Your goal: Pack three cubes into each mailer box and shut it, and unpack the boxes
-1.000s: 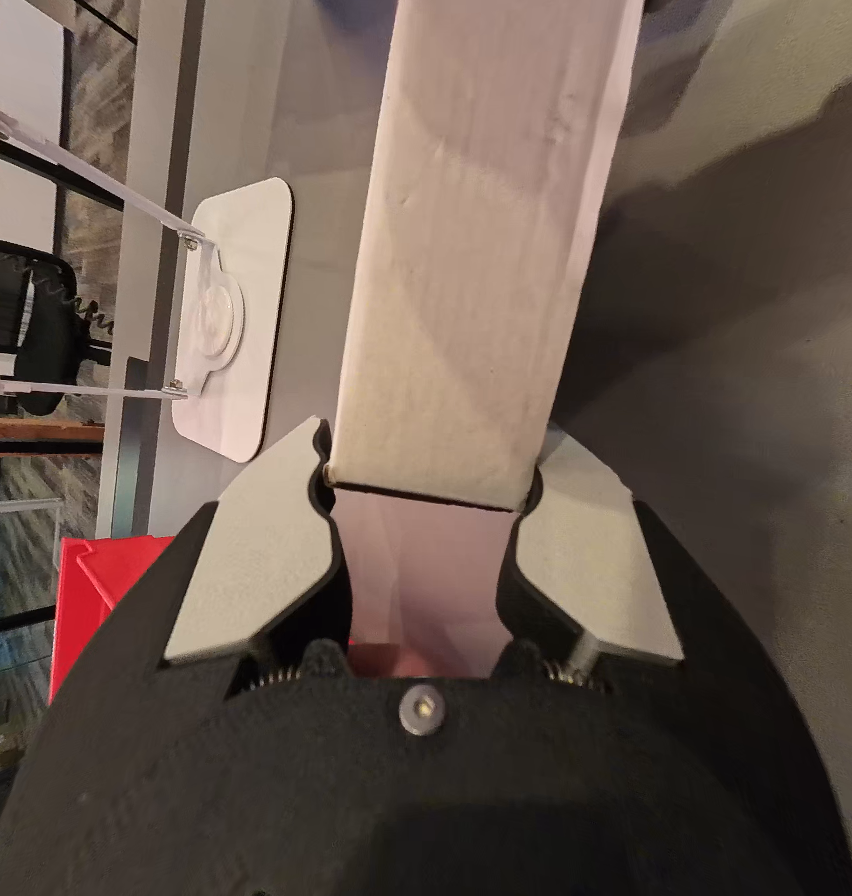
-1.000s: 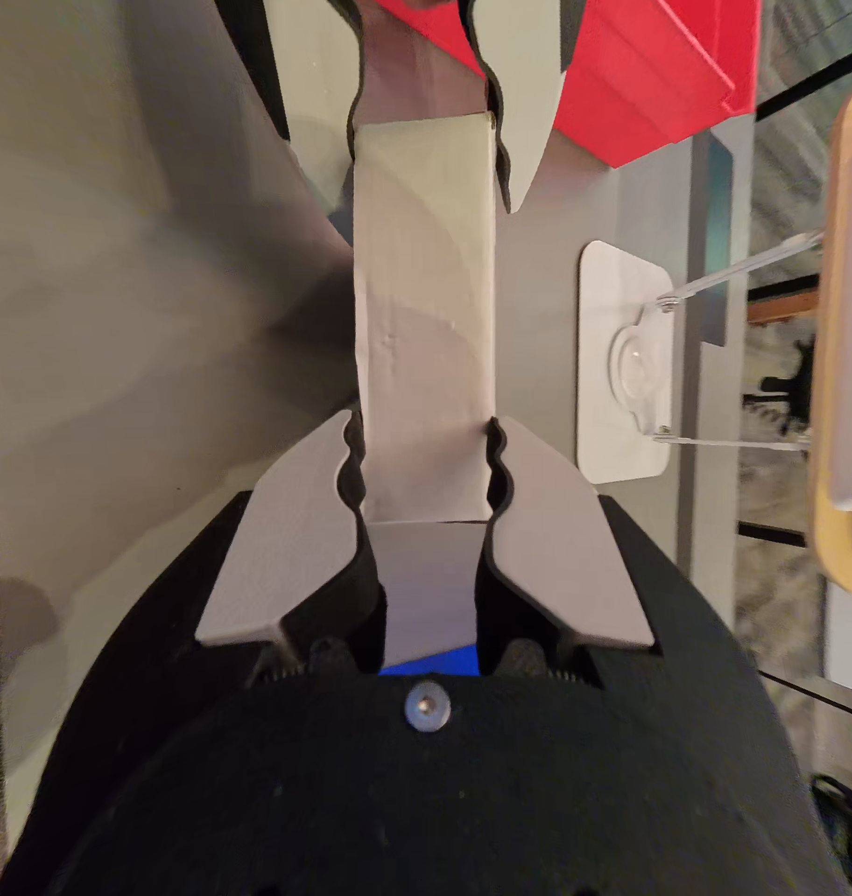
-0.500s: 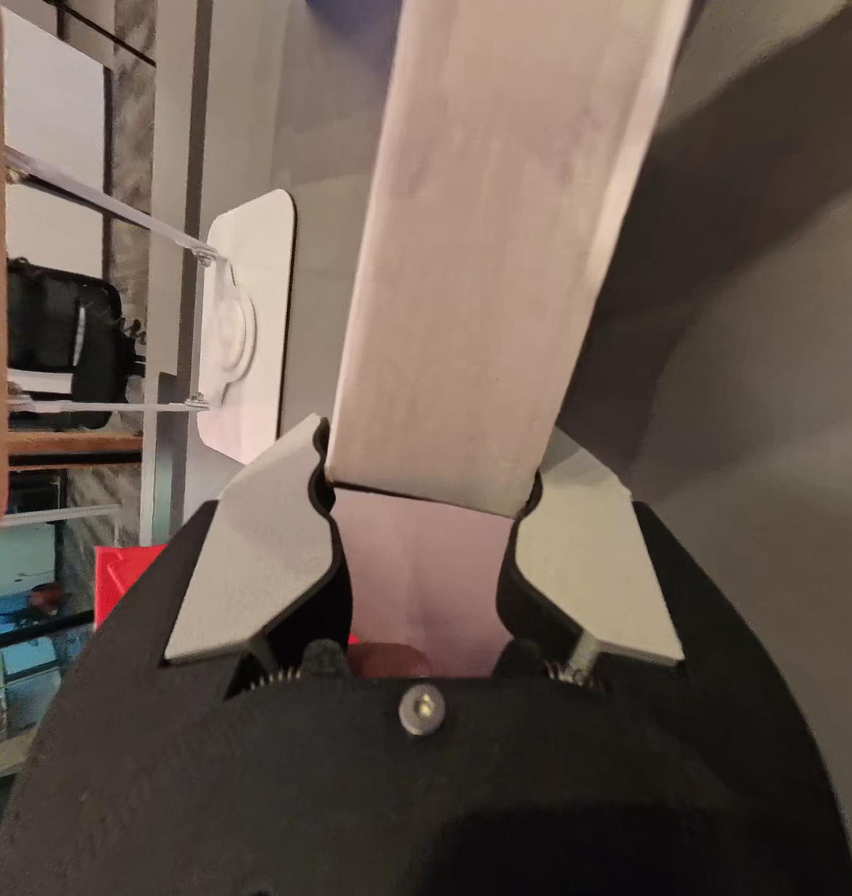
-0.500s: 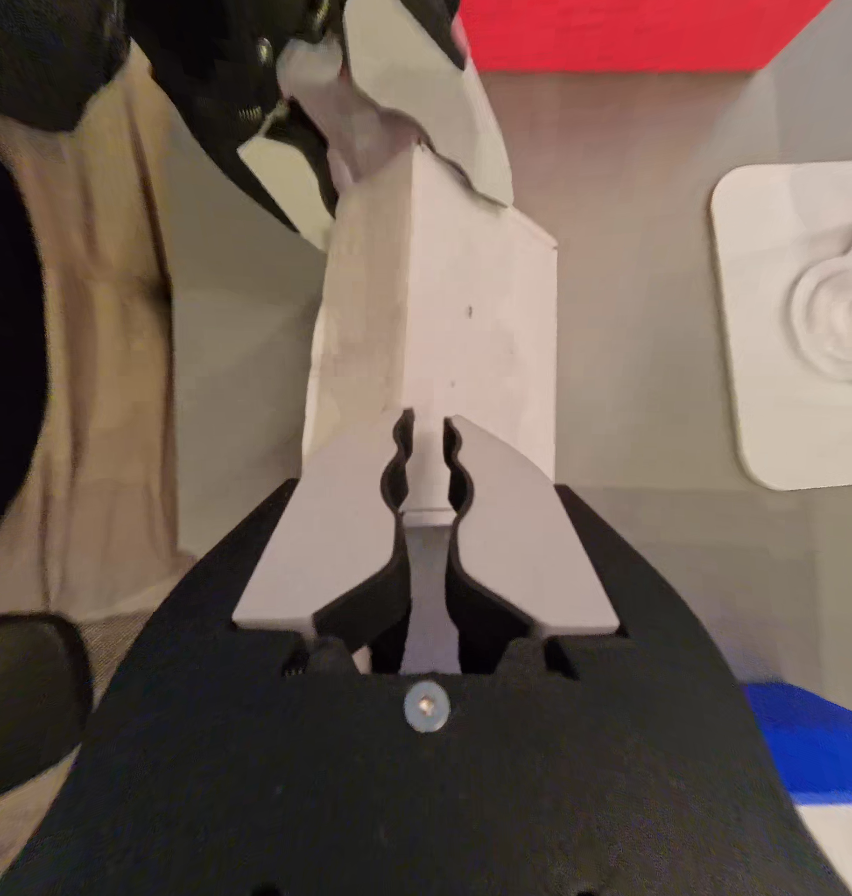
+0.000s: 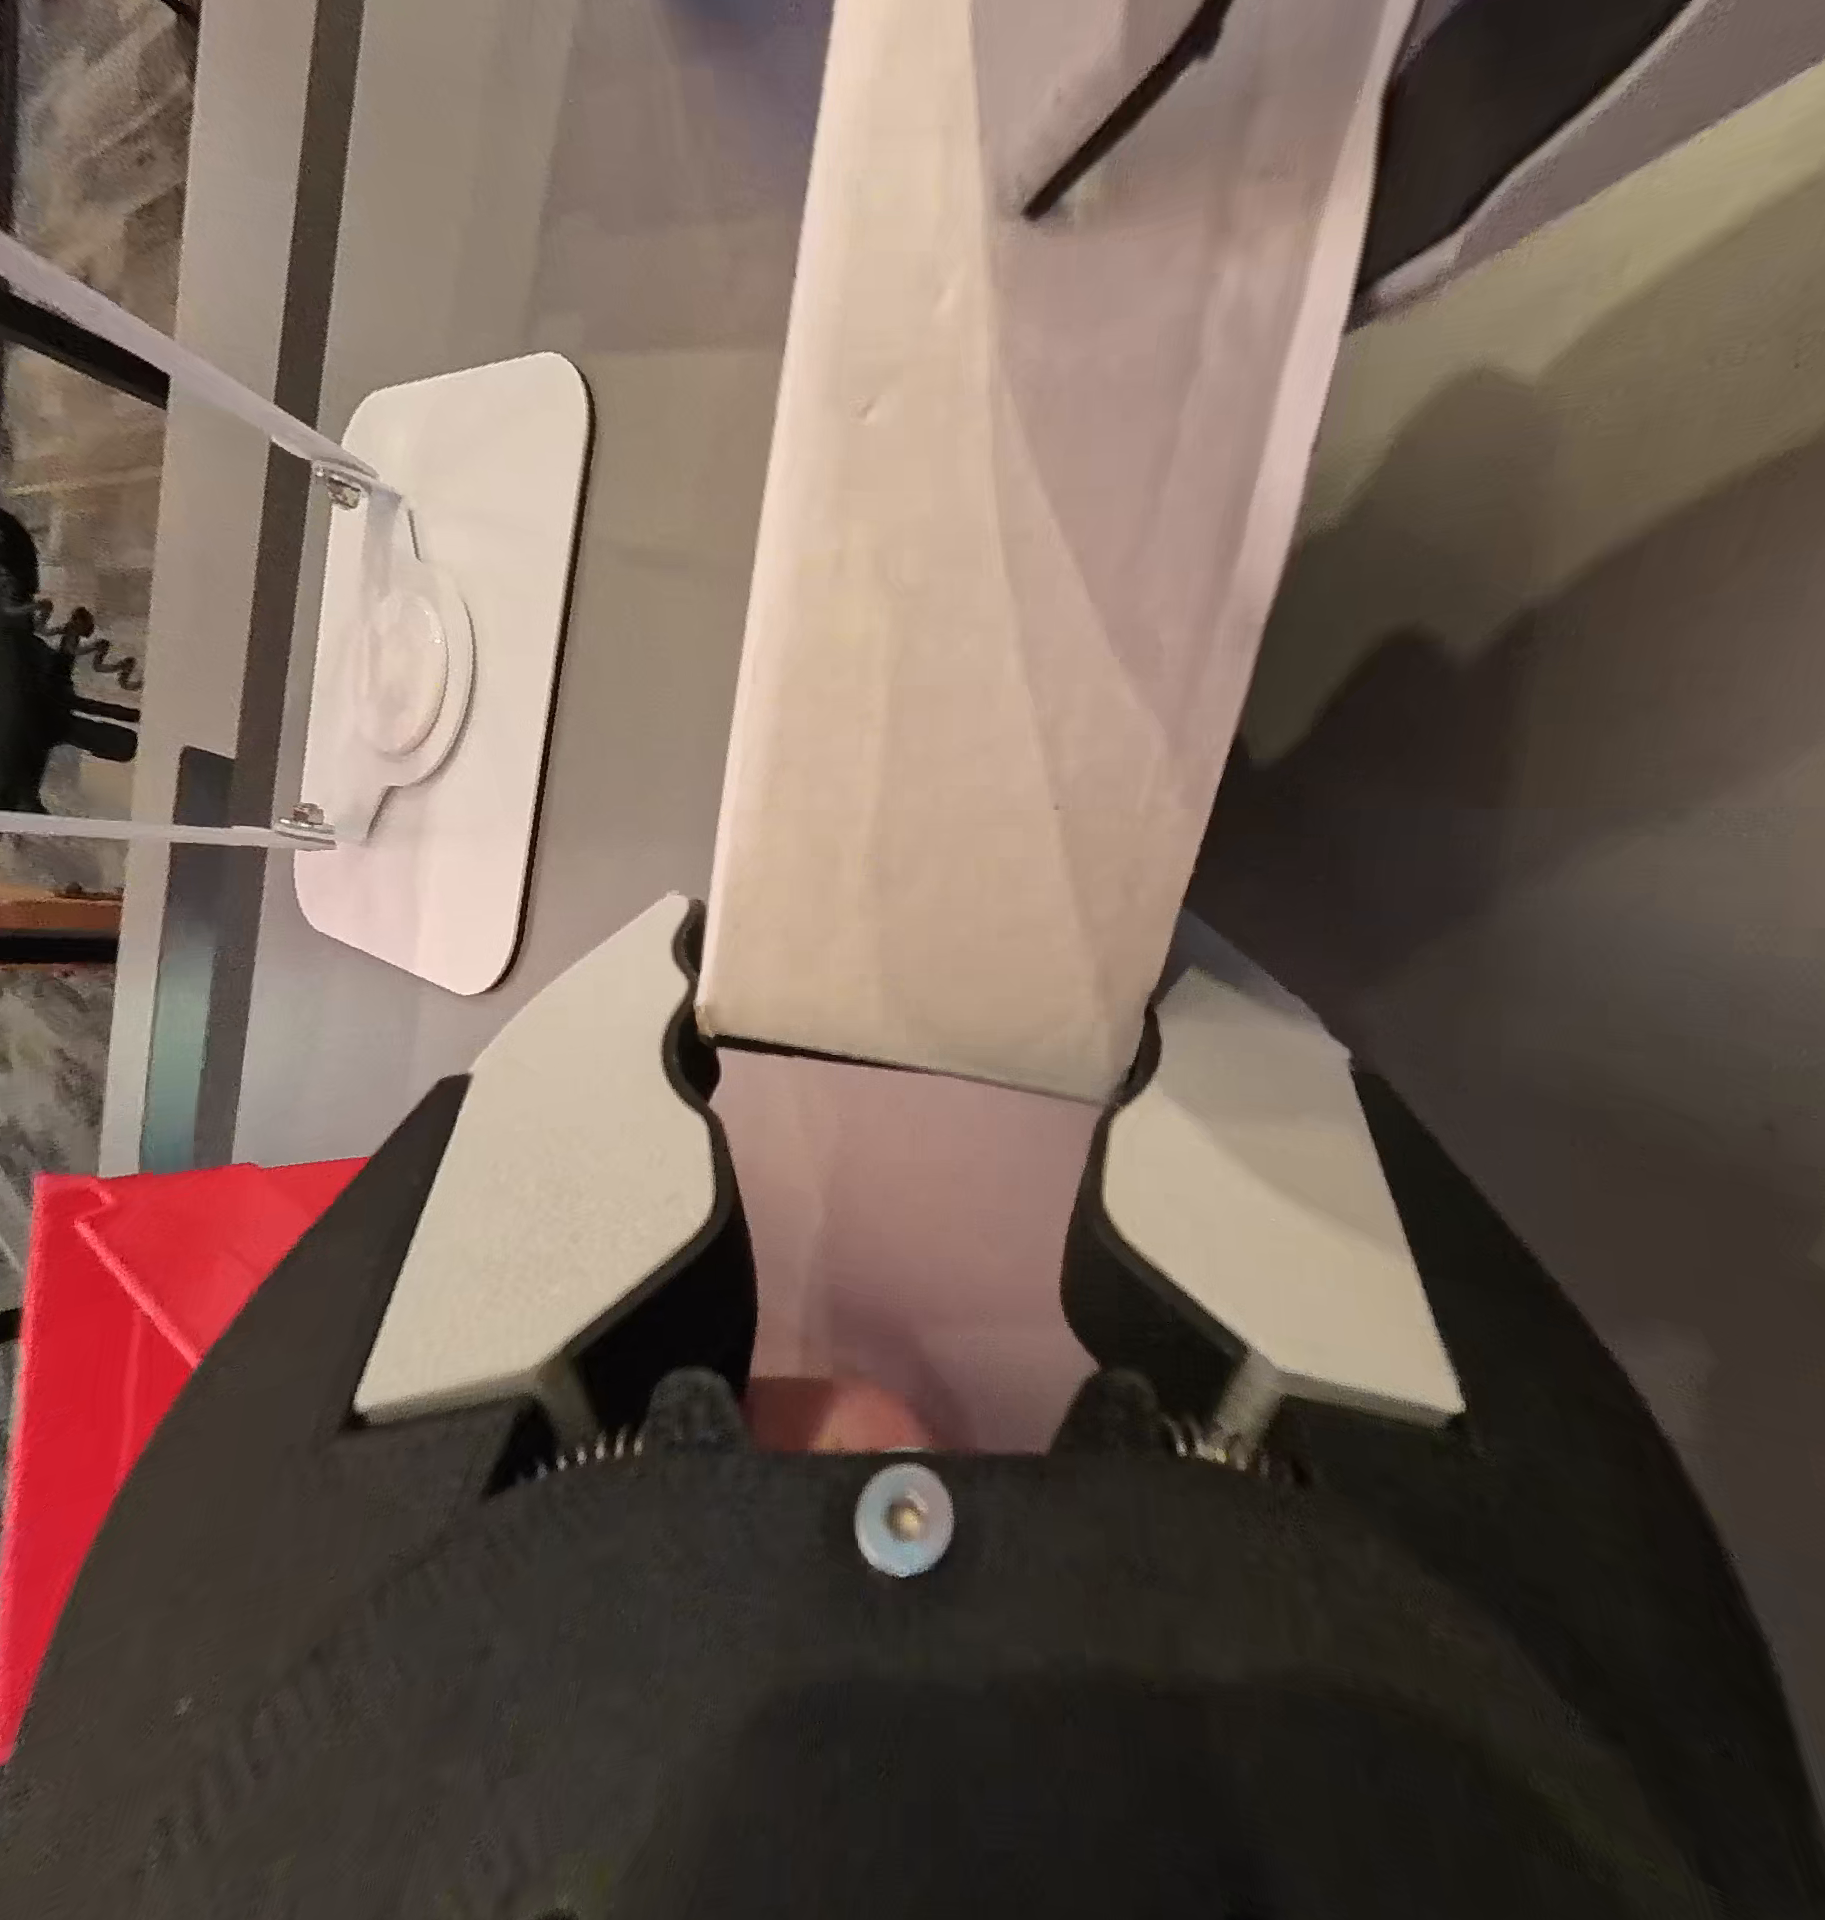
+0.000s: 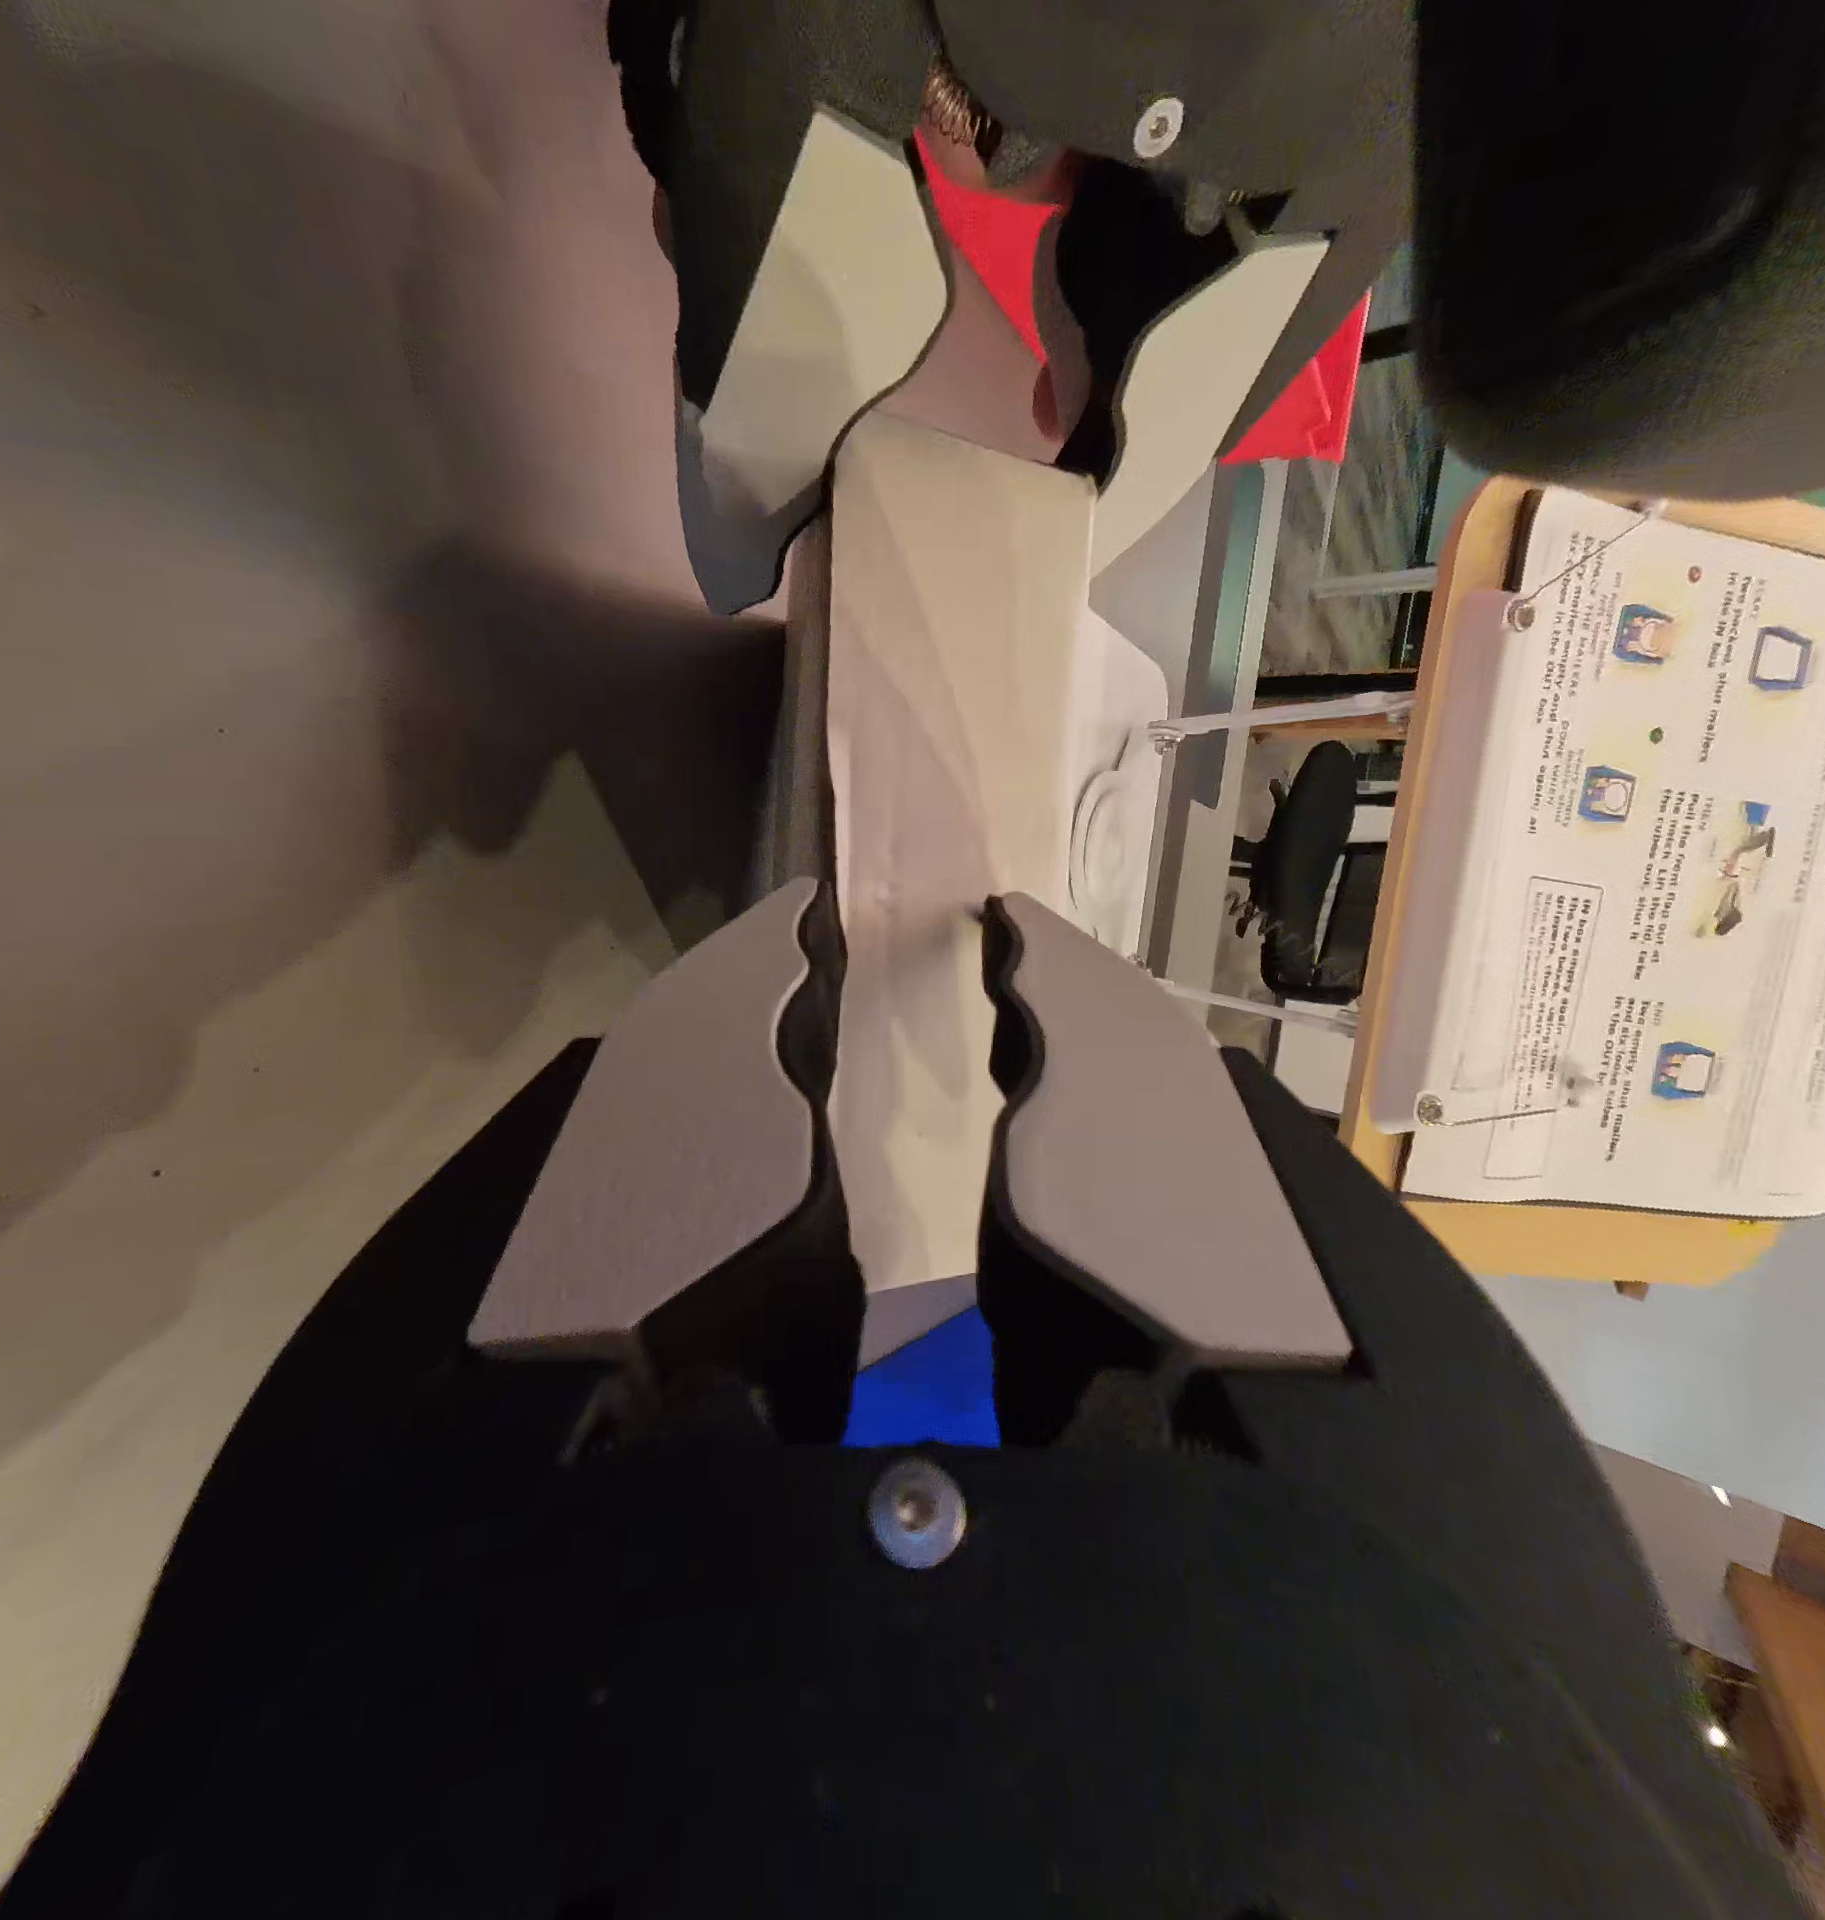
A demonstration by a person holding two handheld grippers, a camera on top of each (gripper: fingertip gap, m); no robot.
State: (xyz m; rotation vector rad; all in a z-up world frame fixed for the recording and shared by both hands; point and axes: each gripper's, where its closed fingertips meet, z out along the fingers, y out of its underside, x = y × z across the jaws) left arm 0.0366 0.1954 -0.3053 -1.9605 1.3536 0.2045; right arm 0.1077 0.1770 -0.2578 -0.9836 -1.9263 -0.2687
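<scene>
Gripping one end of a white mailer box (image 5: 991, 644), the left gripper (image 5: 918, 997) has its two fingers pressed against the box's opposite side walls, holding it off the grey table (image 5: 1510, 727). From the far end, the right gripper (image 6: 903, 914) reaches over the same box (image 6: 949, 675); its fingers stand a little apart above the box's upper face, and whether they pinch anything cannot be told. In the right wrist view, the left gripper (image 6: 975, 436) shows at the top, clamped on the box's far end. A red bin (image 5: 139, 1403) sits at the table's edge, left of the left gripper. A white pad (image 5: 451, 675) with a clear bracket lies on the table beside the box. A blue patch (image 6: 923, 1392) shows low between the right fingers. An instruction sheet (image 6: 1656, 883) on a wooden board stands past the table.
</scene>
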